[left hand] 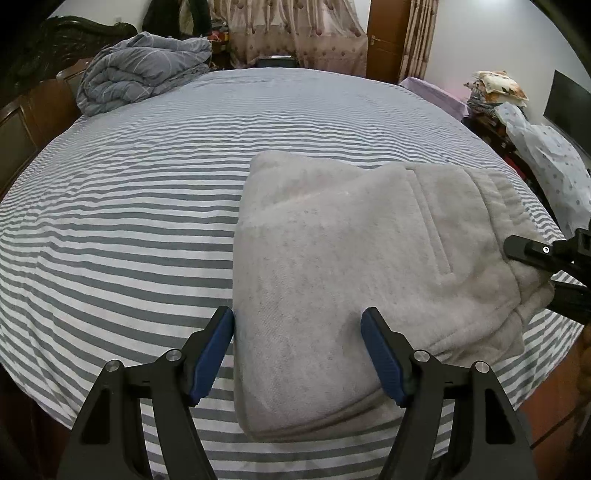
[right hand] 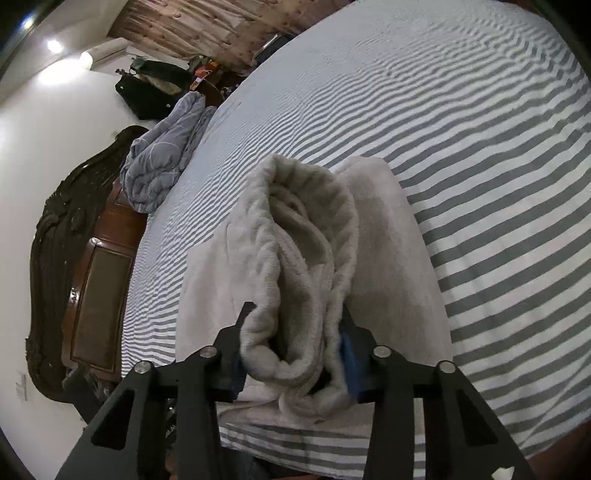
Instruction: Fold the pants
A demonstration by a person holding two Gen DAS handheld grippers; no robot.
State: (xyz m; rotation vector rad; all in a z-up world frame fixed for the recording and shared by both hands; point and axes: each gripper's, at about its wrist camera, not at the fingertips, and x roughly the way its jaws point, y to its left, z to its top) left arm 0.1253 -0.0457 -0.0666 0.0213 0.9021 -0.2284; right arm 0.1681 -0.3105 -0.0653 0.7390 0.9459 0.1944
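The light grey fleece pants [left hand: 343,273] lie folded into a thick rectangle on the striped bed [left hand: 147,221], near its front right corner. My left gripper [left hand: 297,332] is open and empty, its blue pads on either side of the pants' near left part, just above the fabric. My right gripper [right hand: 295,343] is shut on the pants' ribbed waistband end [right hand: 306,258], which bunches up between the pads. The right gripper also shows at the right edge of the left wrist view [left hand: 546,266], at the waistband.
A bunched grey-blue quilt [left hand: 144,74] lies at the far left of the bed by the dark wooden headboard [right hand: 74,266]. Curtains [left hand: 295,33], a door and piled clutter [left hand: 517,110] stand beyond the bed's far and right edges.
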